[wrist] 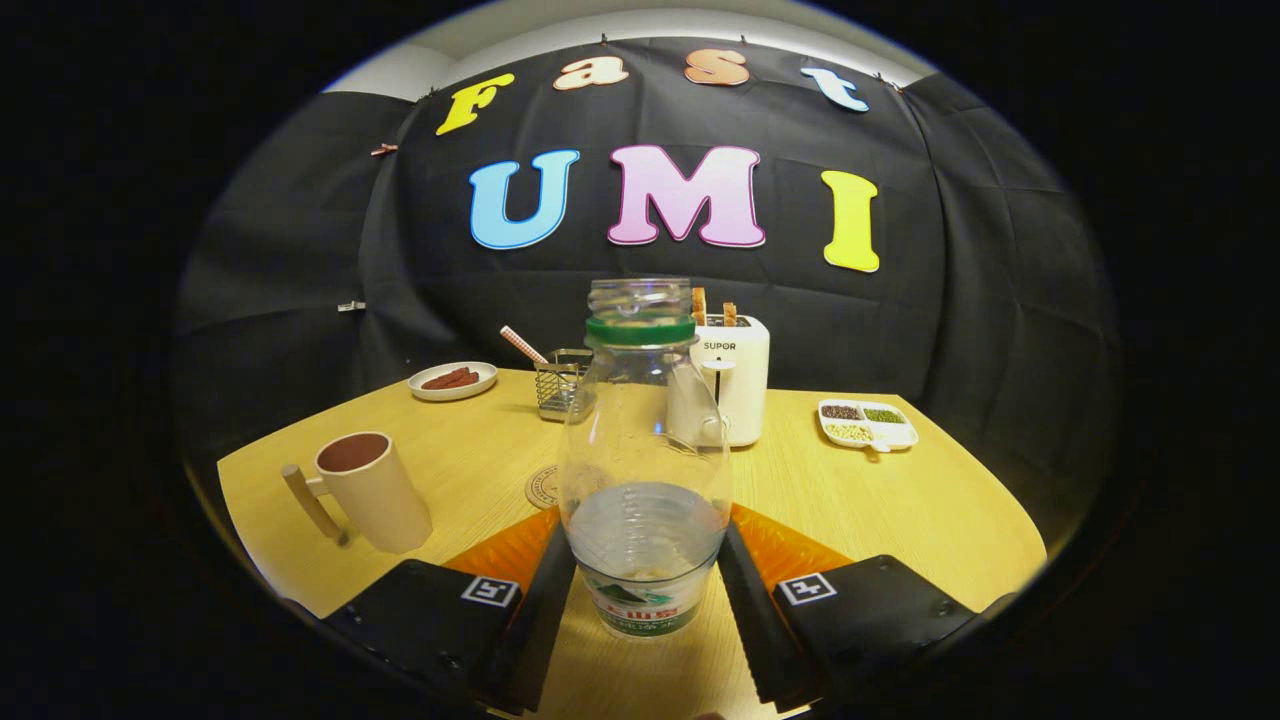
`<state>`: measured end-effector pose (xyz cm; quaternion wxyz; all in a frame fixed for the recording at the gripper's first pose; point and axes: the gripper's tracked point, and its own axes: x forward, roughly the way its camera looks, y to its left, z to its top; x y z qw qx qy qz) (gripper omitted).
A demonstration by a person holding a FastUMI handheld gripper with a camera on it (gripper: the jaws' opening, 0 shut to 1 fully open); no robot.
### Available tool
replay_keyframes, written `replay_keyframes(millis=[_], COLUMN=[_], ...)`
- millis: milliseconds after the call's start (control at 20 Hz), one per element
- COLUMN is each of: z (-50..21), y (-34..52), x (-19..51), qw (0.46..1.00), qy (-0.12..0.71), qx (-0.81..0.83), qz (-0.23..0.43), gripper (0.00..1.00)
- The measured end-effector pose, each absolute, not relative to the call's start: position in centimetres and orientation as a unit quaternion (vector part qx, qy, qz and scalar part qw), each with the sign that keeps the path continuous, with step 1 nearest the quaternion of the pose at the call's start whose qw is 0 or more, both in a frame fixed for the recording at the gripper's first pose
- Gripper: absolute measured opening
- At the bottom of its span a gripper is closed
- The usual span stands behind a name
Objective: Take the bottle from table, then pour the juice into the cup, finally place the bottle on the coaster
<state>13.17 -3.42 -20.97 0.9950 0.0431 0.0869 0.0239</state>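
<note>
Gripper: the gripper (pixel 645 570) has its two fingers hugging the lower body of the bottle, one on each side, closed onto it as far as the bottle allows.
Bottle: the clear plastic bottle with a green cap ring (pixel 643 455) stands upright between the fingers, open at the top, liquid filling only its lower part, a label band round its base.
Cup: the beige mug with a wooden handle (pixel 372 490) sits on the light wooden table (pixel 900 500), off to the left, apart from the bottle.
Coaster: the round cork coaster (pixel 543 487) peeks out just behind the bottle's left side.
Beyond: a white toaster (pixel 735 385), a wire holder (pixel 562 385), a plate of sausages (pixel 453 380), a divided white tray of beans (pixel 866 423).
</note>
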Motion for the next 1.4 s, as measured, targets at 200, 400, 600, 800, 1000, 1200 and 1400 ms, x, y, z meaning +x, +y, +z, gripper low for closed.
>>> replay_keyframes(millis=[200, 400, 600, 800, 1000, 1200, 1400], z=[-20.8, -18.8, -15.8, -13.9, -12.7, -12.3, -12.6], y=[-2.8, -2.3, -1.8, -1.5, -1.8, -0.8, 1.2], x=[13.1, 12.8, 12.9, 13.6, 14.6, 15.4, 15.2], qw=[0.994, 0.994, 0.994, 0.990, 0.983, 0.968, 0.951], qy=[0.095, 0.083, 0.057, 0.057, 0.074, 0.073, 0.081], qx=[0.023, -0.008, -0.056, -0.106, -0.155, -0.227, -0.287], qz=[0.042, 0.064, 0.078, 0.080, 0.063, 0.071, 0.082], gripper=[0.75, 0.73, 0.73, 0.72, 0.73, 0.73, 0.73])
